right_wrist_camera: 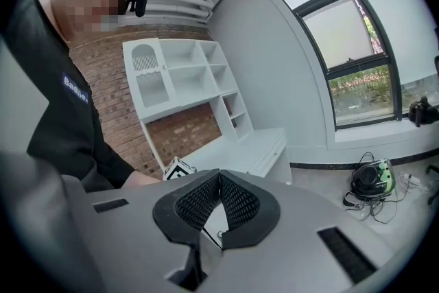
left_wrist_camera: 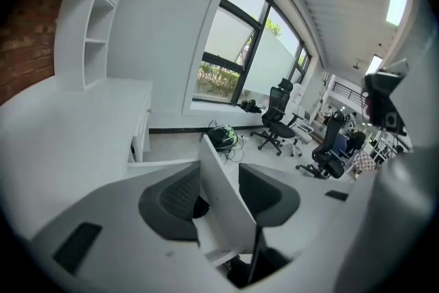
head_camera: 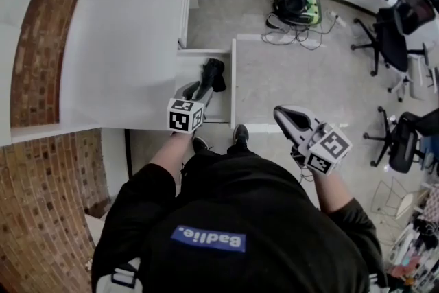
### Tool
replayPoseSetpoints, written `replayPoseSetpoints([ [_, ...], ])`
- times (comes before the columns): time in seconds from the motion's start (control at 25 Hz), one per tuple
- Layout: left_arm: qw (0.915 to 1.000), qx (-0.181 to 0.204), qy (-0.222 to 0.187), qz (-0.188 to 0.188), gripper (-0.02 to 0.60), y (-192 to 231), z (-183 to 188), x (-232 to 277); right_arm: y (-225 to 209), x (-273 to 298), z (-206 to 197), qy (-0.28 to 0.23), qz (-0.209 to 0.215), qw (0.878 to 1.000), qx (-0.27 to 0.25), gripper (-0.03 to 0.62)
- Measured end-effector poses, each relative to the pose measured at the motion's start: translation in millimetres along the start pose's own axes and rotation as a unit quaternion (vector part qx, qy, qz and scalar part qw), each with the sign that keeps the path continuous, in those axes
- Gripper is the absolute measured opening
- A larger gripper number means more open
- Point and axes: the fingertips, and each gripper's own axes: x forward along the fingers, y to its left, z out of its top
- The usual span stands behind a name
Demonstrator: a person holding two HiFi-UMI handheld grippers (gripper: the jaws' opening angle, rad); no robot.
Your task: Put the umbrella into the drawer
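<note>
The black folded umbrella [head_camera: 212,74] lay inside the open white drawer [head_camera: 233,86], which stood pulled out from the long white desk [head_camera: 130,44] over the grey floor [head_camera: 288,72]. The umbrella rested towards the drawer's far end, with nothing touching it.

The left gripper [head_camera: 195,91] was held above the near end of the drawer, close to the desk edge, its black-and-white marker cube [head_camera: 184,114] turned towards the head camera. In the left gripper view its tongs [left_wrist_camera: 219,175] stood spread with nothing between the dark ribbed pads [left_wrist_camera: 180,194]. Only the drawer's white front panel [left_wrist_camera: 223,199] showed through the gap, well below them.

The right gripper [head_camera: 282,114] hung apart from the drawer, over bare floor on the person's right, pointing roughly towards the drawer front. In the right gripper view its tongs [right_wrist_camera: 219,176] were pressed together at the tips and pinched nothing.

A red brick wall [head_camera: 38,58] ran behind the desk. Black office chairs [head_camera: 384,44] stood well off to the right, and a green and black device [head_camera: 296,5] with loose cables lay on the floor beyond the drawer.
</note>
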Motion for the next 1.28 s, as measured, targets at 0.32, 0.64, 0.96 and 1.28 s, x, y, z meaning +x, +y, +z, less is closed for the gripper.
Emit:
replayPoseSetpoints([
  [0.32,0.993,0.023,-0.11,-0.037,0.109,-49,68,-83,20,22,5,-0.002,0.027,1.0,-0.009,0.029],
  [0.64,0.9837,0.038,-0.172,-0.037,0.032,-65,99,-147,40,47,5,-0.002,0.061,0.998,-0.019,0.029],
  [0.96,0.9792,0.027,-0.197,-0.043,0.003,-71,94,-178,54,64,6,0.002,0.084,0.996,-0.034,0.029],
  [1.28,0.9781,0.022,-0.203,-0.038,0.003,-69,94,-187,56,68,7,0.005,0.09,0.995,-0.037,0.029],
])
